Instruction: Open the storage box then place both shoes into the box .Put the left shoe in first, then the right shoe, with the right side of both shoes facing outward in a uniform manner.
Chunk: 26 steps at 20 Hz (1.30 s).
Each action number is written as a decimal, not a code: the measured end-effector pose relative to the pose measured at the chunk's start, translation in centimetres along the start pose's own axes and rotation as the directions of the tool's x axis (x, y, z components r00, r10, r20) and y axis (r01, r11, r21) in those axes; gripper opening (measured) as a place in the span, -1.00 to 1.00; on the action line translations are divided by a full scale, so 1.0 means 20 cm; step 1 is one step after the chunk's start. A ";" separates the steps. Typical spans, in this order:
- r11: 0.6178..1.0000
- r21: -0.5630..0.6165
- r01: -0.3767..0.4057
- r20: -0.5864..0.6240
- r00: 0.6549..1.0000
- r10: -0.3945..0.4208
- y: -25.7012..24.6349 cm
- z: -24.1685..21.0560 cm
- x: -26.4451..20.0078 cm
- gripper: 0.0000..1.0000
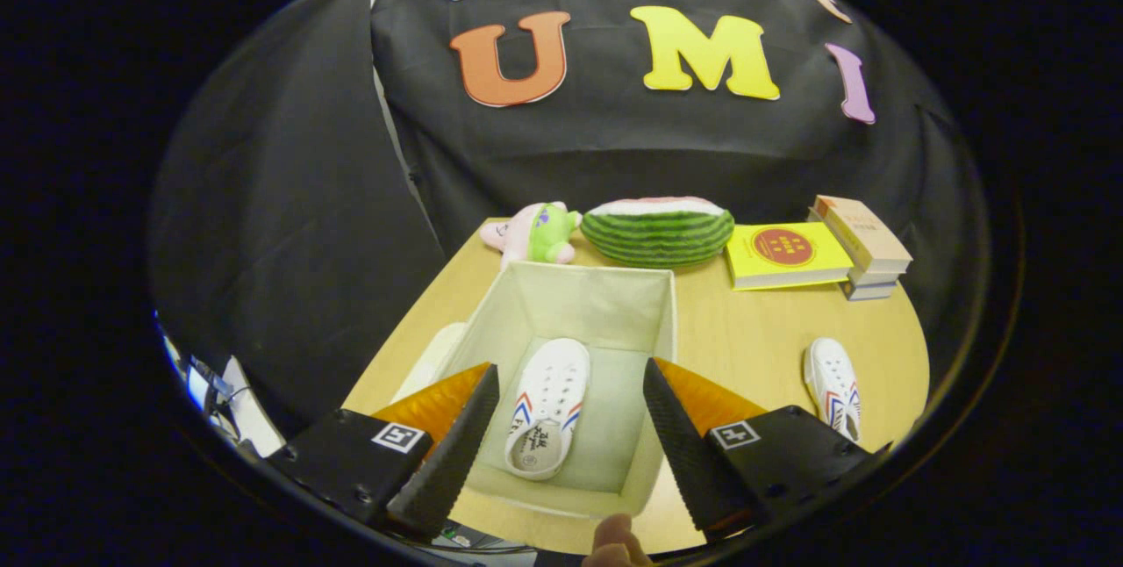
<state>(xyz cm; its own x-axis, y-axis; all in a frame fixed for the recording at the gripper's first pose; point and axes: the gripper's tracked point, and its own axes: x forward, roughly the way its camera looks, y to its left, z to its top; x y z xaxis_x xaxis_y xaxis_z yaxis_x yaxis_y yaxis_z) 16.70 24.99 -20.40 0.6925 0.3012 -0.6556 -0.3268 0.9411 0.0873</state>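
Note:
An open white storage box [605, 299] stands on the wooden table [754, 339], just ahead of my fingers. One white shoe [548, 405] with red and blue stripes lies on the box floor, toe pointing away, seen between my two fingers. The other white shoe [833, 387] lies on the table to the right of the box, beyond my right finger. My gripper [570, 391] hovers above the box's near side, open, with nothing held between its fingers. The box lid [430, 361] lies flat against the box's left side.
Along the table's far edge sit a pink and green plush toy [532, 233], a watermelon-shaped cushion [658, 229], a yellow book [785, 255] and a small stack of books [864, 247]. A fingertip [614, 541] shows at the near table edge.

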 end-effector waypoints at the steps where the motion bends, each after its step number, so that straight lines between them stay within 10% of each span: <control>1: 1.000 -0.002 0.010 -0.003 1.000 -0.010 -0.06 -0.01 -0.03 1.00; 14: 0.950 -0.077 0.302 -0.007 0.953 -0.303 -1.21 -0.11 -0.15 1.00; 26: 0.920 -0.086 0.383 -0.355 0.851 -0.388 -1.99 -0.68 -0.05 1.00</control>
<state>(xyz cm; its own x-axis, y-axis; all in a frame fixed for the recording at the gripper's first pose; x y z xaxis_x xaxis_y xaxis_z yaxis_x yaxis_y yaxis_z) 20.28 -14.84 -33.32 0.4874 -0.1633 -0.8578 -0.0908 0.9676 -0.2358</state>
